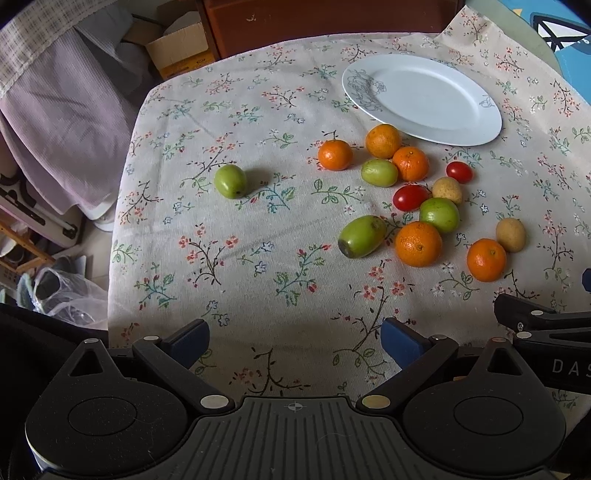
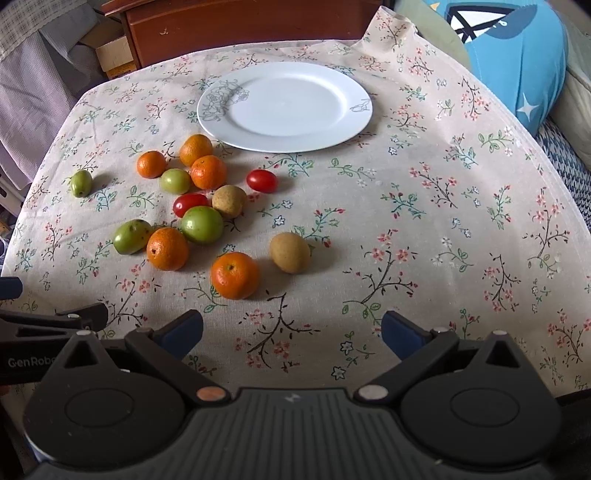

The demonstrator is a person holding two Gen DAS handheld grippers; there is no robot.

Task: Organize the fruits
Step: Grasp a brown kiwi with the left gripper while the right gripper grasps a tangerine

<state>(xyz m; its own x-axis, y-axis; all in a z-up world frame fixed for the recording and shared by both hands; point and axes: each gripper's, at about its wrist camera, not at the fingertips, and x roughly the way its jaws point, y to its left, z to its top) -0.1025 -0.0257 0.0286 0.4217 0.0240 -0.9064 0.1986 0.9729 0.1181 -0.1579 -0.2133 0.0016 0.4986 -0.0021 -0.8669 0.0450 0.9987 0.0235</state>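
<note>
A white plate (image 2: 284, 107) sits bare at the back of the floral tablecloth; it also shows in the left wrist view (image 1: 424, 98). In front of it lies a loose cluster of fruit: several oranges (image 2: 234, 275) (image 1: 418, 243), several green fruits (image 2: 202, 224) (image 1: 362, 236), two red tomatoes (image 2: 261, 180) (image 1: 410, 197) and two tan fruits (image 2: 290, 252) (image 1: 511, 234). One green fruit (image 1: 230, 181) lies apart to the left. My left gripper (image 1: 295, 338) and right gripper (image 2: 291, 330) are both open and empty, hovering over the near edge of the table.
The table (image 1: 221, 258) drops off at the left to floor clutter: a plastic bag (image 1: 70, 295), a cardboard box (image 1: 181, 48) and hanging cloth (image 1: 62, 122). A wooden cabinet (image 2: 240, 26) stands behind. A blue cushion (image 2: 517, 55) lies at the right.
</note>
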